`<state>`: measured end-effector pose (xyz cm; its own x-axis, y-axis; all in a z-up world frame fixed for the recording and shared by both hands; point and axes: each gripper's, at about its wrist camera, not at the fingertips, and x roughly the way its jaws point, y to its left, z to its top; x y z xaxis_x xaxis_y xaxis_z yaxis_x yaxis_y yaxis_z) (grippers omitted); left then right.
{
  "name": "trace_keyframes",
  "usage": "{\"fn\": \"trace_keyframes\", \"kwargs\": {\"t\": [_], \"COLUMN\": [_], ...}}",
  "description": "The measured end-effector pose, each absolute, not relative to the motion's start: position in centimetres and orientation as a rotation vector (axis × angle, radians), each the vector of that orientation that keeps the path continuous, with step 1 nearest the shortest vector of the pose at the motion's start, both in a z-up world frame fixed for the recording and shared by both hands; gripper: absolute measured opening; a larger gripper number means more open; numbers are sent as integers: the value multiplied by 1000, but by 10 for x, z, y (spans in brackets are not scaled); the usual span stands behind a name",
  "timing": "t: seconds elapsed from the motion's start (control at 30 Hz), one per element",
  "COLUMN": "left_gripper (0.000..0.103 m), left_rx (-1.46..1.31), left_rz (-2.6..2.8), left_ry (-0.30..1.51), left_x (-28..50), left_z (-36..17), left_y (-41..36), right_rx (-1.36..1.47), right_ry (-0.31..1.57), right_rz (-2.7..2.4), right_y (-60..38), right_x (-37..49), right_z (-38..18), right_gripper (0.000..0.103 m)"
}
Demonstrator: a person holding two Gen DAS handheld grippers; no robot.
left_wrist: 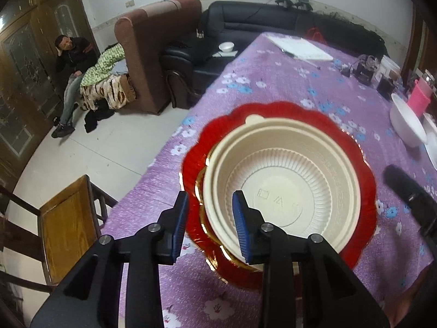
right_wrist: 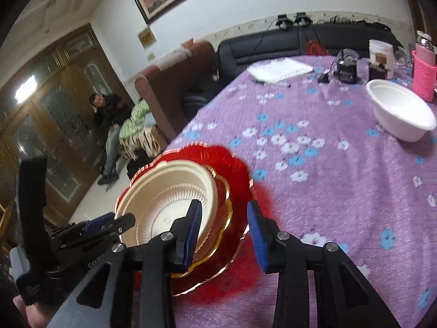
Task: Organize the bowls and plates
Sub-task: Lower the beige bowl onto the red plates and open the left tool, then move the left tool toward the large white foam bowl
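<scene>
A cream ribbed plastic bowl [left_wrist: 281,183] sits in a stack of red scalloped plates with gold rims [left_wrist: 352,142] on the purple floral tablecloth [left_wrist: 273,82]. My left gripper [left_wrist: 210,224] is open, its fingers straddling the near rims of the bowl and plates. In the right wrist view the stack looks tilted up, the bowl [right_wrist: 169,194] over the red plates [right_wrist: 232,169]. My right gripper [right_wrist: 224,232] is open around the plates' right edge. The left gripper [right_wrist: 109,224] shows at the stack's left. A white bowl [right_wrist: 398,112] stands at the far right.
A white notepad [right_wrist: 281,69], black gadgets [right_wrist: 347,68], a white jar [right_wrist: 381,54] and a pink-sleeved bottle [right_wrist: 424,73] stand at the table's far end. A wooden chair [left_wrist: 65,224] is left of the table. Sofas and a seated man [left_wrist: 72,54] are beyond.
</scene>
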<state>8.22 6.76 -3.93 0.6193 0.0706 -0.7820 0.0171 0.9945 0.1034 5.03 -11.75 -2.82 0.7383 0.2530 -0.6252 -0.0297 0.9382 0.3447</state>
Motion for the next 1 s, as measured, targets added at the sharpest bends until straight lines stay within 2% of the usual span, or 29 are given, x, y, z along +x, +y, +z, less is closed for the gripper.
{"fn": "trace_keyframes", "kwargs": {"t": [0.1,0.3,0.4,0.53,0.73,1.0], "left_gripper": [44,46,63,71,71,71], "left_rx": [123,26,12,18,-11,28], "left_rz": [89,112,38,-93,-234,-261], "left_ry": [869,759,711,702,799,902], "left_x": [78,62,54,52,76,120], "left_z": [-29,8,25,34,31,17], "left_y": [73,87,66,21,-49,-142], "right_rx": [364,418,447,469,537,685], "right_ry": [667,626,615,597,593,625], "right_rz": [135,45,1,-57,-103,-116], "right_y": [-141,-195,-226,-265,-328,-425], "right_x": [41,30,23,13,6,33], "right_z": [-20,-16,-17,-17,-18,-17], "right_gripper": [36,40,40,45,46,54]}}
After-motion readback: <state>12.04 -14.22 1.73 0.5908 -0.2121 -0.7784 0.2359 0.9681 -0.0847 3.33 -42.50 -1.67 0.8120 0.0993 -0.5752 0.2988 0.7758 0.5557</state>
